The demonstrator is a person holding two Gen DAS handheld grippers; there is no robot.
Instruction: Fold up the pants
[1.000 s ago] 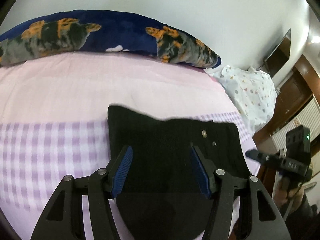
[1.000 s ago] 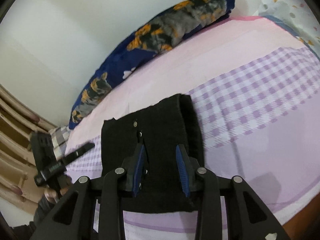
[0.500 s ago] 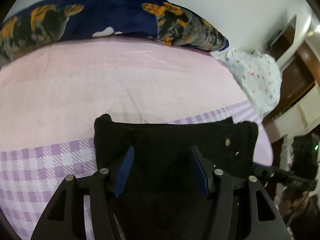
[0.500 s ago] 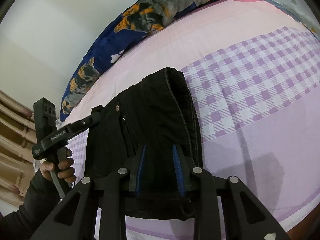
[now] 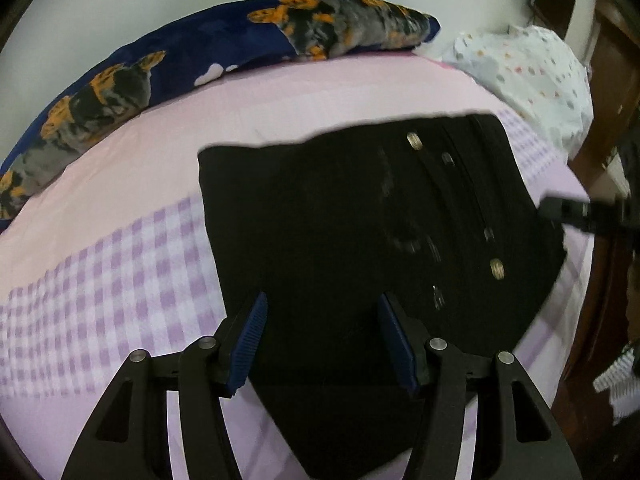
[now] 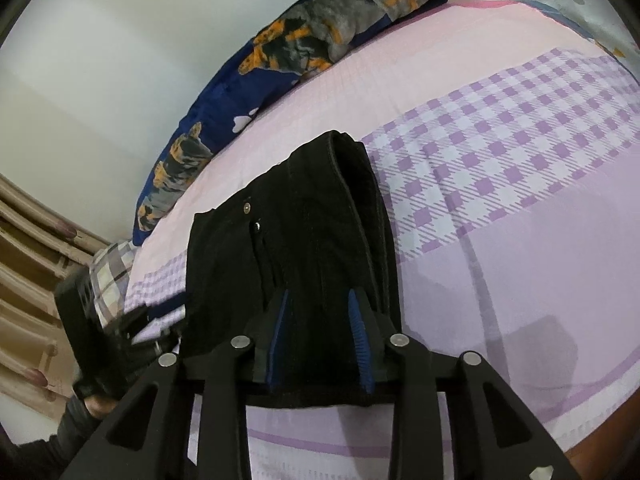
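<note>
Pants [image 5: 360,208]: black, folded into a compact block and lying flat on the bed sheet [image 5: 120,248], at the near edge of the bed where the checked purple band meets the plain pink. From the right wrist I see the thick folded edge [image 6: 360,184] on the right side, and the metal button [image 5: 415,141] at the far end.

Left gripper [image 5: 322,300]: my jaws stand wide apart above the near part of the pants. The blue pads are clear of the cloth and grip nothing.

Right gripper [image 6: 318,296]: my jaws are only narrowly parted and have just been opening. Black cloth fills the gap between the pads, close to the near hem. I cannot tell whether the pads press on it.

Other view of the tools: from the left wrist, the right gripper's tip reaches the right edge of the pants. From the right wrist, the left gripper is a blurred black shape at the left side.

Surroundings: a navy pillow [image 5: 180,60] with an orange and grey print lies along the wall. White spotted bedding [image 5: 532,64] sits at the far right corner.
</note>
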